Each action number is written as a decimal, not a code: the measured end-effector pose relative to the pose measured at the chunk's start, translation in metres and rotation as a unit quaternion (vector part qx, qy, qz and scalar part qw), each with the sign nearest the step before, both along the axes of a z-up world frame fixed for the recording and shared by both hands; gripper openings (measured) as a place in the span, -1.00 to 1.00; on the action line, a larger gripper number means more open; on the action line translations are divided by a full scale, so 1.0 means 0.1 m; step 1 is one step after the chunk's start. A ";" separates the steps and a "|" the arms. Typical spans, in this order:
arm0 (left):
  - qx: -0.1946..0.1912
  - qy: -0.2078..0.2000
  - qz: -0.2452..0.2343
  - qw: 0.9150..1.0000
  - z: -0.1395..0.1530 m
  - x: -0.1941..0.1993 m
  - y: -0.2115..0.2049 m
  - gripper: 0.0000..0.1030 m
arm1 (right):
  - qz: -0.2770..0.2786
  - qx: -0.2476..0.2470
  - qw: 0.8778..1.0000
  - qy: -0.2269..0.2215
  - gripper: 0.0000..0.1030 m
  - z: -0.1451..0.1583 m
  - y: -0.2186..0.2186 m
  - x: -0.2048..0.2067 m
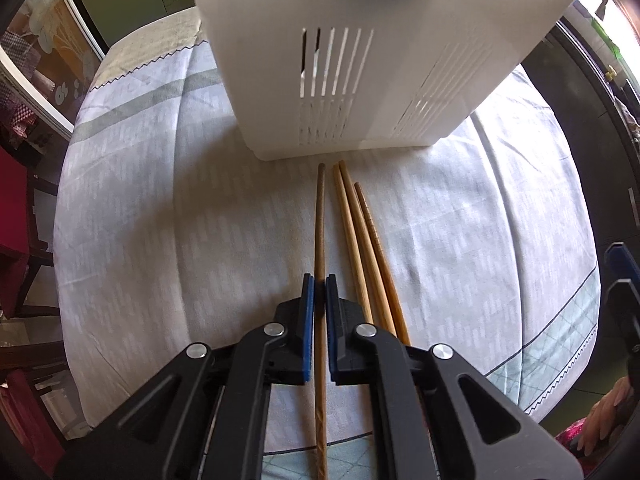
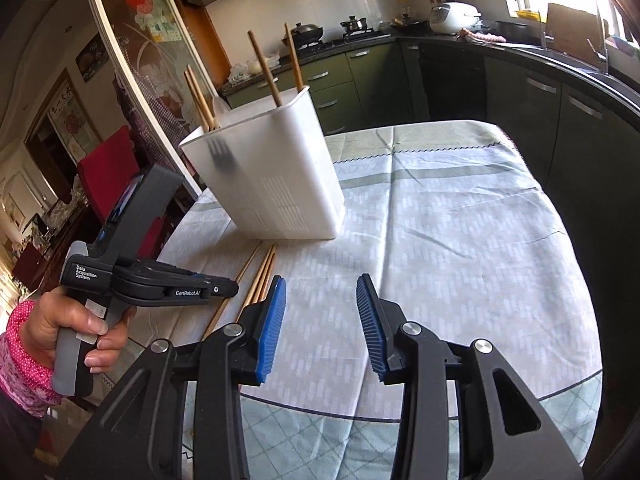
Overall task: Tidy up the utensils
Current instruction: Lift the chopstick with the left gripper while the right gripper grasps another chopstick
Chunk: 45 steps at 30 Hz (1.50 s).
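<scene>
Left wrist view: my left gripper (image 1: 319,280) is closed narrow on one dark brown chopstick (image 1: 320,220), its blue pads (image 1: 307,312) pressing both sides; its far tip lies near the base of the white slotted utensil holder (image 1: 340,80). Three lighter chopsticks (image 1: 362,240) lie just beside it on the tablecloth (image 1: 160,200).

Right wrist view: my right gripper (image 2: 321,292) hangs wide, holding nothing, above the tablecloth (image 2: 460,220). Utensil holder (image 2: 272,176) stands upright with four chopsticks (image 2: 266,68) inside. My left hand (image 2: 76,320) grips the left gripper's handle.

Wooden chopsticks (image 1: 362,240) (matt); plastic holder (image 1: 360,60)
</scene>
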<state>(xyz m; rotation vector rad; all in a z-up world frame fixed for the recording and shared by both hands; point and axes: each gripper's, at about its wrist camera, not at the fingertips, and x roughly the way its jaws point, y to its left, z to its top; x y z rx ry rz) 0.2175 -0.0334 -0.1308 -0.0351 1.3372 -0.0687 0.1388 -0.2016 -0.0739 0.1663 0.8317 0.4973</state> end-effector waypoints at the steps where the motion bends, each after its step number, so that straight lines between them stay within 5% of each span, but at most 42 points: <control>1: -0.002 -0.008 0.003 1.000 0.05 -0.01 0.02 -0.89 | 0.012 -0.006 1.000 0.008 -0.28 -0.03 0.09 0.04; 10: -0.020 -0.120 0.029 0.992 0.69 -0.37 0.28 -0.89 | 0.079 -0.058 0.992 0.083 -0.28 -0.39 0.76 0.51; 18: -0.023 -0.199 0.033 0.979 1.07 -0.89 0.43 -0.89 | 0.088 -0.112 0.984 0.111 -0.55 -0.63 1.19 0.77; 45: -0.028 -0.247 0.004 0.969 1.29 -1.32 0.46 -0.89 | 0.091 -0.174 0.974 0.109 -0.65 -0.76 1.74 0.74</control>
